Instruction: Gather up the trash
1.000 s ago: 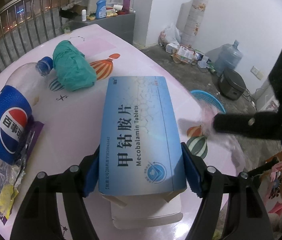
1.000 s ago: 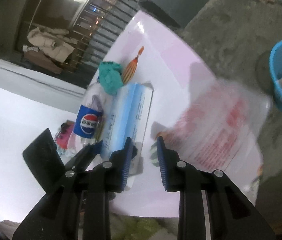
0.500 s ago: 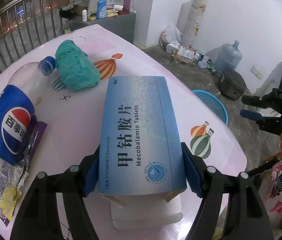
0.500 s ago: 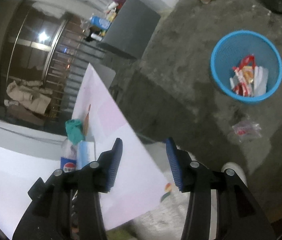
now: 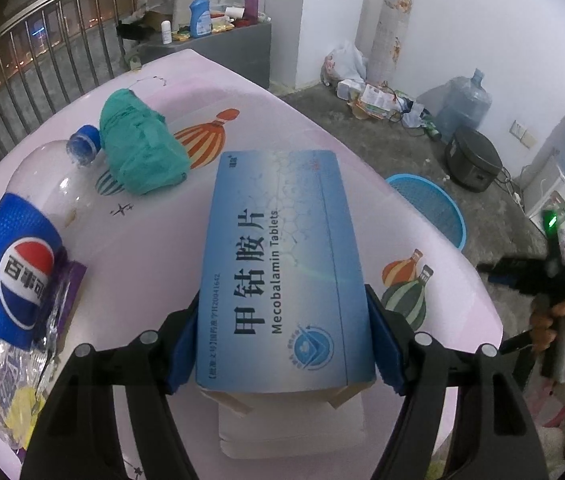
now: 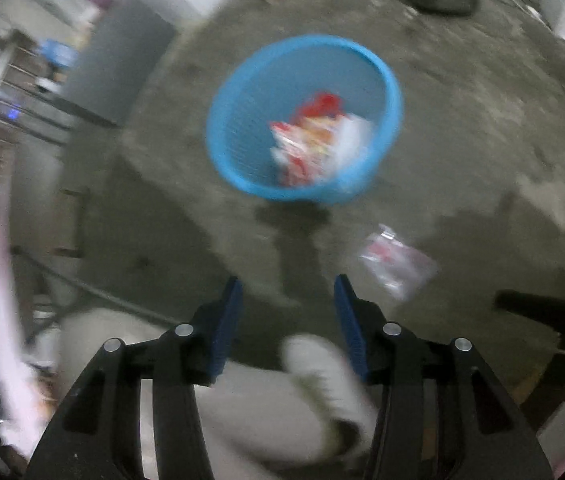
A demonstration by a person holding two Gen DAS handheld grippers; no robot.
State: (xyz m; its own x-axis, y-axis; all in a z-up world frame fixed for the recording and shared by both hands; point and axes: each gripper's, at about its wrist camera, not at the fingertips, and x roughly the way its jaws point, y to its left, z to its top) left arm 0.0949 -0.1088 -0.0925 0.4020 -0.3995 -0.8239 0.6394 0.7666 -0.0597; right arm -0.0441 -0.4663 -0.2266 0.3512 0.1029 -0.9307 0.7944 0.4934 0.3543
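Note:
My left gripper (image 5: pixel 282 344) is shut on a blue Mecobalamin tablet box (image 5: pixel 282 264) and holds it over the pink table (image 5: pixel 186 232). A Pepsi bottle (image 5: pixel 14 256), a green crumpled bag (image 5: pixel 138 156) and clear wrappers (image 5: pixel 6 392) lie on the table to the left. My right gripper (image 6: pixel 286 320) is open and empty above the floor, pointing toward the blue trash basket (image 6: pixel 302 120), which holds red and white wrappers. A clear plastic wrapper (image 6: pixel 398 264) lies on the floor beside the basket. The right gripper also shows in the left wrist view (image 5: pixel 522 276).
The basket also shows past the table's right edge in the left wrist view (image 5: pixel 430 208). A water jug (image 5: pixel 466 104), a dark cooker (image 5: pixel 474 160) and bags stand by the far wall. A grey cabinet (image 5: pixel 210 48) and railing are behind the table.
My right gripper let go of the clear wrapper, which now lies on the floor beside the basket, and swung off the table toward the floor. The left gripper kept still with the box.

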